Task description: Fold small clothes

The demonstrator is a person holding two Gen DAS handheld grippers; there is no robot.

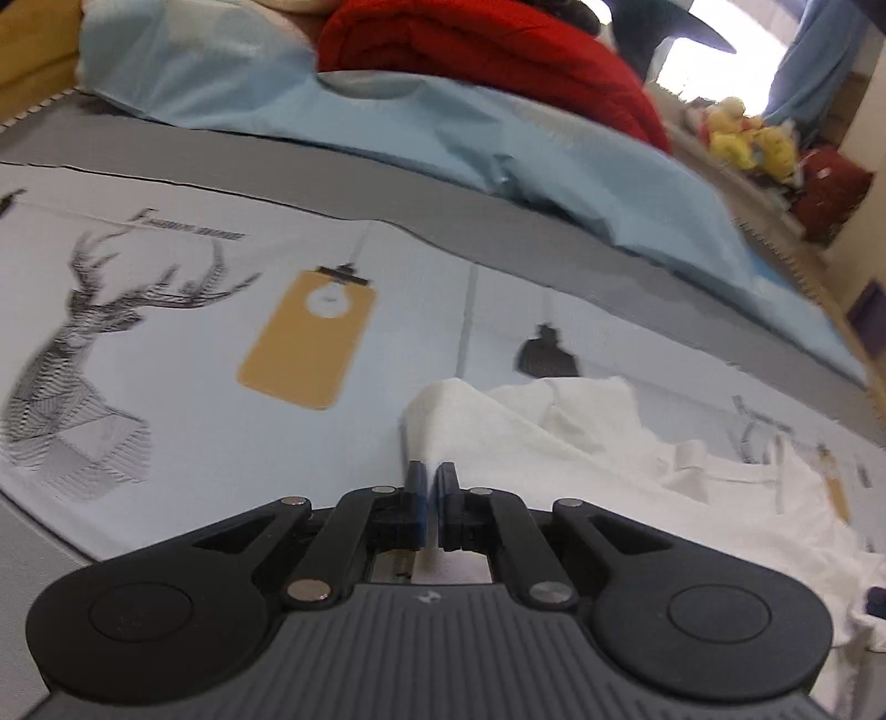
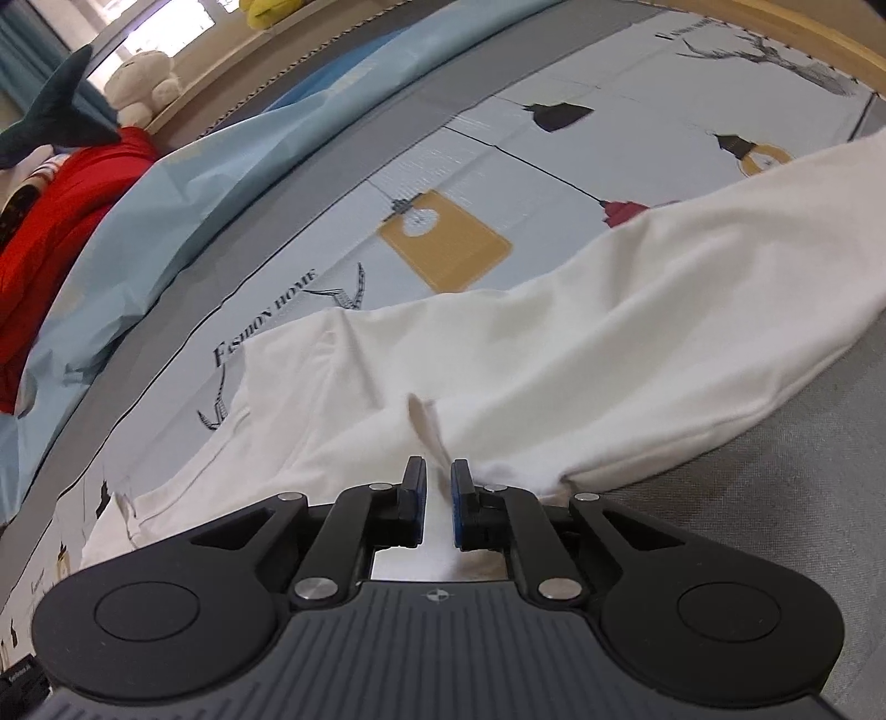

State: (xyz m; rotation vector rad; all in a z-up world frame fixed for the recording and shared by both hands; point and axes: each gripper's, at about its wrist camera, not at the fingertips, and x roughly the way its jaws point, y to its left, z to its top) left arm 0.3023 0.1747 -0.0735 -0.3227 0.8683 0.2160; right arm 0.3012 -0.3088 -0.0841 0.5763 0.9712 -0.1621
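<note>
A white garment (image 2: pixel 554 354) lies stretched across a printed sheet (image 2: pixel 637 72) on the bed. In the left wrist view the same white garment (image 1: pixel 559 426) is rumpled, and one corner rises to a peak just ahead of the fingers. My left gripper (image 1: pixel 432 479) is shut on that raised corner. My right gripper (image 2: pixel 437 482) pinches a thin ridge of the cloth near the garment's lower edge, with its blue pads close together on the fabric.
A light blue quilt (image 1: pixel 498 144) and a red blanket (image 1: pixel 487 50) are heaped along the far side of the bed. Plush toys (image 1: pixel 742 133) sit on a ledge beyond. A grey mattress border (image 2: pixel 775 498) runs beside the garment.
</note>
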